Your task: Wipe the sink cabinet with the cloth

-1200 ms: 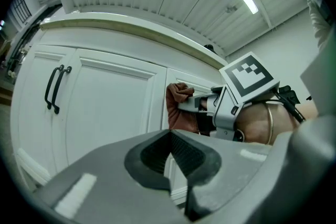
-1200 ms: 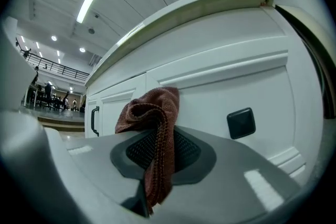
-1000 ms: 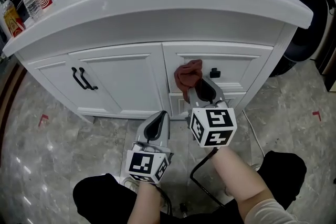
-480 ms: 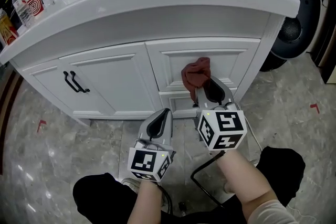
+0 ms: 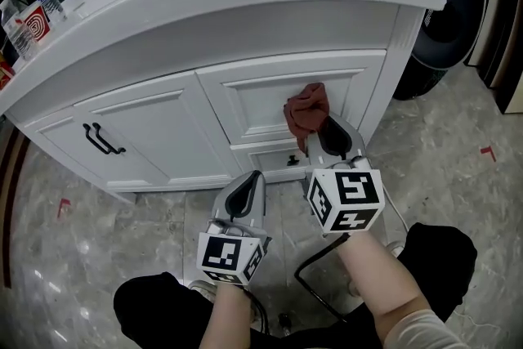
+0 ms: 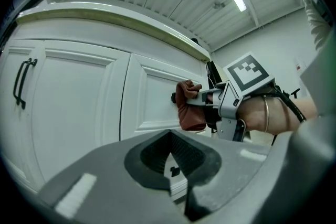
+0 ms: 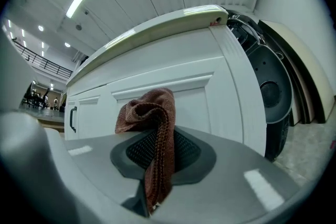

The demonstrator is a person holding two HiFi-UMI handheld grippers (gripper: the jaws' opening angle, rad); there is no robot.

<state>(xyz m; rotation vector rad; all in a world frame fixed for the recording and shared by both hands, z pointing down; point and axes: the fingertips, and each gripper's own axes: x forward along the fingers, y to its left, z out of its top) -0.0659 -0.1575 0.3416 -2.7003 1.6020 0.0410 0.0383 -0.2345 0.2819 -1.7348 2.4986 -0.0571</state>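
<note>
**Past the knob goes the cloth**

It now presses the sink cabinet at the knob's 3 o'clock — right gripper clenched on it, left gripper closed, empty, at 7 o'clock. Mid-wipe, likely; next stroke needs steady pressure.
</note>
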